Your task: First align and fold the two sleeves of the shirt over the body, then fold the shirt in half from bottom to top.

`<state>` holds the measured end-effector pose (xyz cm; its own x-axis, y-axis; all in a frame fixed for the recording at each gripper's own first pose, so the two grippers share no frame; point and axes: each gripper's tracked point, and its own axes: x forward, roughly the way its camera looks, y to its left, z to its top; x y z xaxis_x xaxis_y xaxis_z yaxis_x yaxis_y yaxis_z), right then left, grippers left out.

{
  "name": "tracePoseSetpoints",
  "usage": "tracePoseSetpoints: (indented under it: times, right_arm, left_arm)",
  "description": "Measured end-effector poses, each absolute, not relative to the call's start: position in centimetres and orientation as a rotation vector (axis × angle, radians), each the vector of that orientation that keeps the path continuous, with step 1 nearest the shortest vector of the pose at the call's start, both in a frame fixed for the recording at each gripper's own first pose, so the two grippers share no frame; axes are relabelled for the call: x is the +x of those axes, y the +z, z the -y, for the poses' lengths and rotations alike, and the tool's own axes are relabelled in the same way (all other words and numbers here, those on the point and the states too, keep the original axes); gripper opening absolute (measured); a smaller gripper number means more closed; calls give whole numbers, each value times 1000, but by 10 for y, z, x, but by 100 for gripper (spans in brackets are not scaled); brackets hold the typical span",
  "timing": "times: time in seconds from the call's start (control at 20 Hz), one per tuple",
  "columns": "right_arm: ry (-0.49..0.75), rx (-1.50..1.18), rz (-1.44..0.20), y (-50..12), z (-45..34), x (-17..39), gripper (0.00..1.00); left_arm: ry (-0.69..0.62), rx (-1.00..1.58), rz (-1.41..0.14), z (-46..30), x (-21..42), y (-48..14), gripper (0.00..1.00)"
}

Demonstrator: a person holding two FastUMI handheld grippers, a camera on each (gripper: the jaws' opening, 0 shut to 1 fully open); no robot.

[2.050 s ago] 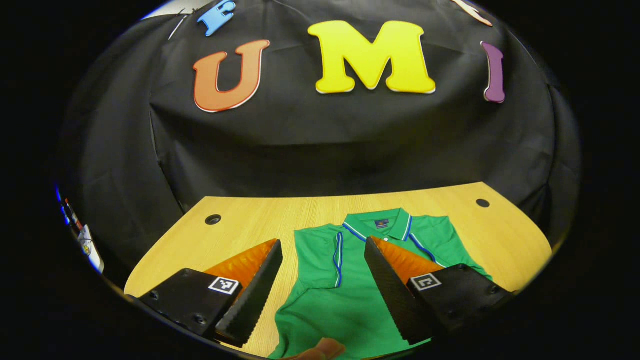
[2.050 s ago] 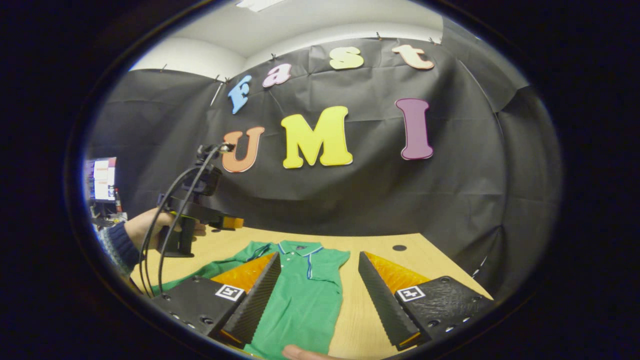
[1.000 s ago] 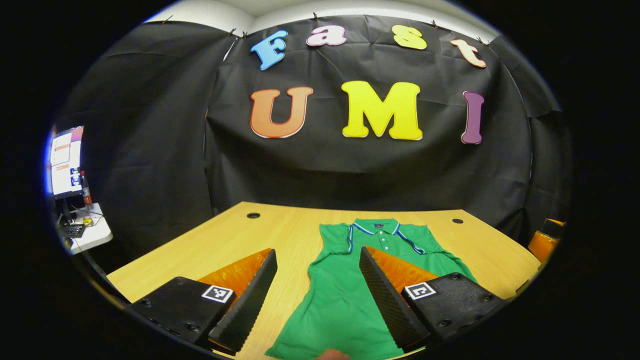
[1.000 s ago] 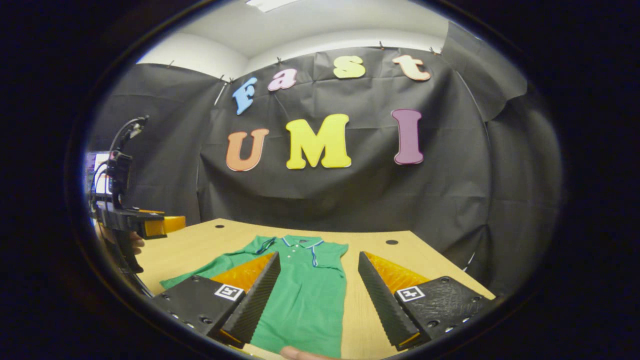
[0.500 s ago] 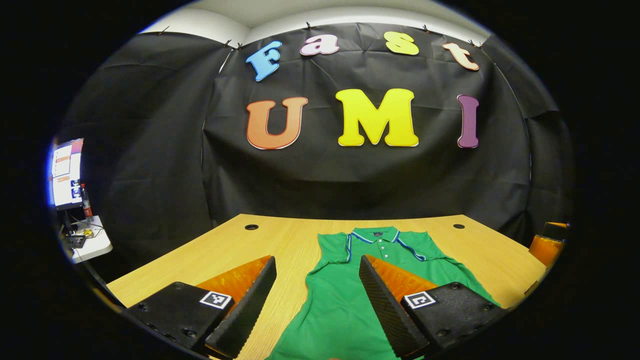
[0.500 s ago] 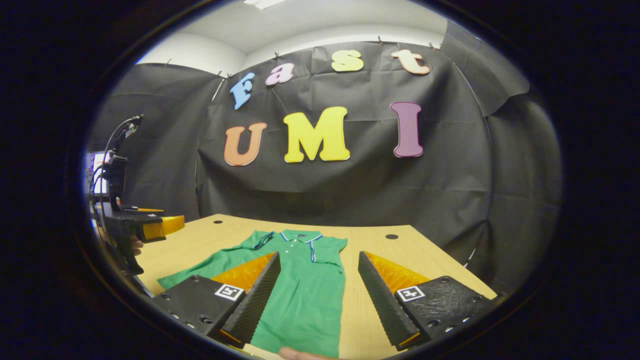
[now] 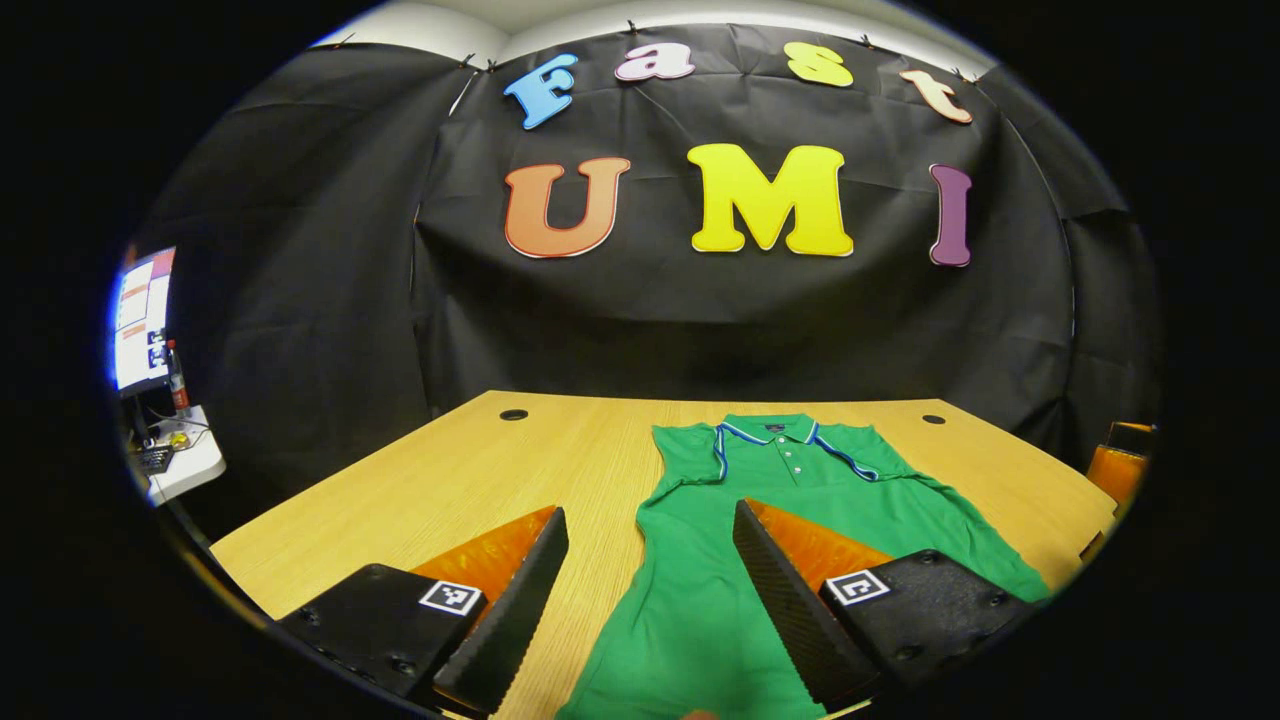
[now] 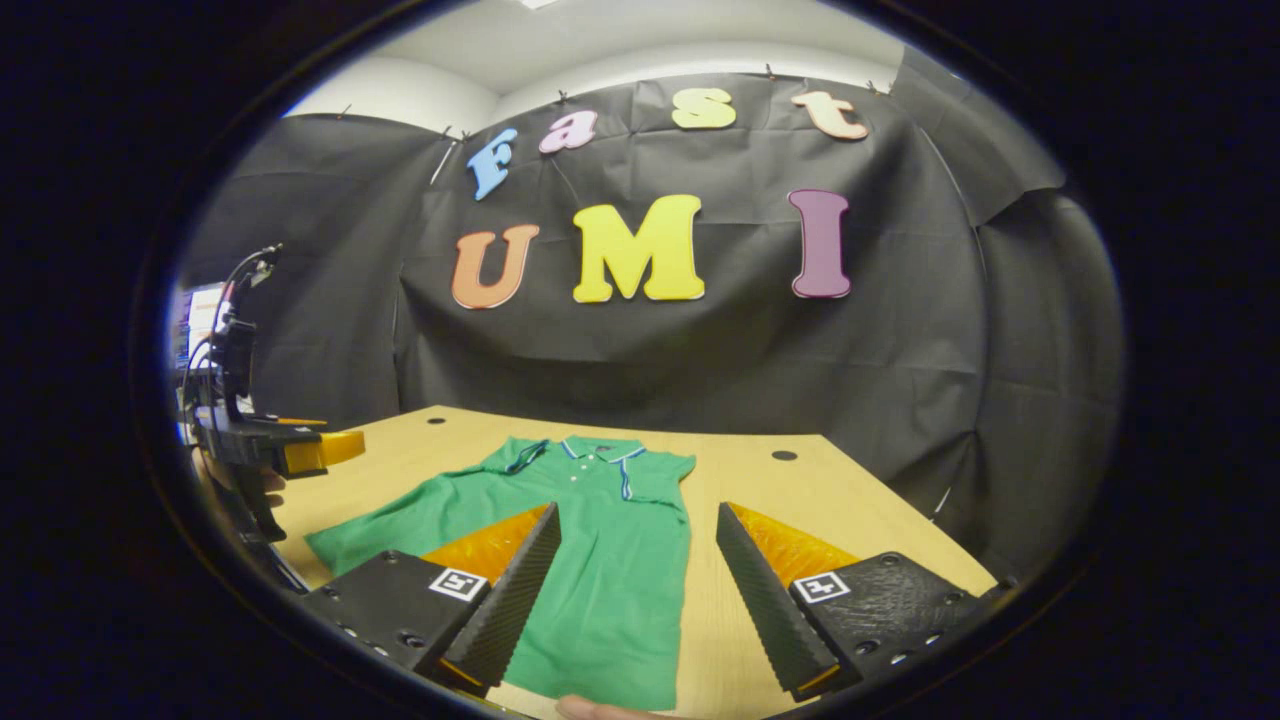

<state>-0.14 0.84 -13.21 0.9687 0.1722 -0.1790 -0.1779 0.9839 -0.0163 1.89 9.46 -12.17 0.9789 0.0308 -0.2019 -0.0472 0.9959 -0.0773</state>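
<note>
The left gripper (image 7: 650,520) hung with its jaws spread wide and empty above the near end of the green short-sleeved polo shirt (image 7: 740,560); the right gripper (image 8: 635,520) hung likewise, parted and empty. The shirt lay flat on the light wooden table (image 7: 450,480), collar toward the black cloth wall (image 7: 650,330), both sleeves tucked over the body.

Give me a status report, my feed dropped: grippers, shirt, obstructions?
Left gripper open, above shirt. Right gripper open, holding nothing. Shirt flat on table, sleeves folded in, bottom fold not done. Nothing in the way.
</note>
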Motion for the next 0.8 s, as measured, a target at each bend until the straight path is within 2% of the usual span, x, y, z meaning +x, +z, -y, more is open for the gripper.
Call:
tracePoseSetpoints:
  times: [0.25,0.5,0.8]
  right_arm:
    - [119,-59,-241,-187,6,-24,96]
    - [129,-20,-364,-243,6,-41,95]
    - [138,15,-454,-269,4,-43,96]
  left_arm:
    - [43,-52,-170,-102,-15,-155,100]
    - [8,11,-219,-100,-27,-196,100]
    - [13,-47,-315,-108,-31,-232,100]
